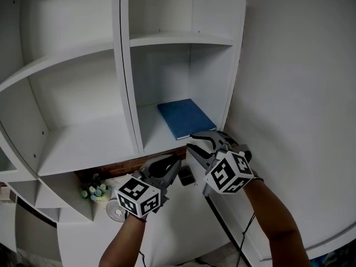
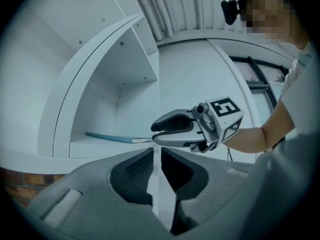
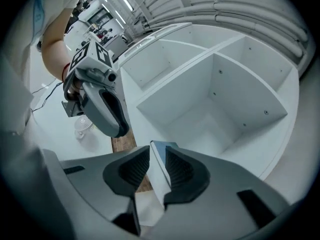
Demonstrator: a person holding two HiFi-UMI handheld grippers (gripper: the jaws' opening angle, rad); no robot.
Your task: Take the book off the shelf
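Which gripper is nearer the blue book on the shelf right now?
Right. The right gripper is at the blue book's near corner, jaws around its edge; the left gripper sits lower, below the shelf's front edge.

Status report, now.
Left gripper shut, empty, short of the shelf. Right gripper open, tips at near corner of blue book. Book flat on shelf, not lifted. Nothing blocking.

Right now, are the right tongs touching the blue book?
Cannot tell. In the right gripper view the book's corner sits between the right tongs, contact unclear.
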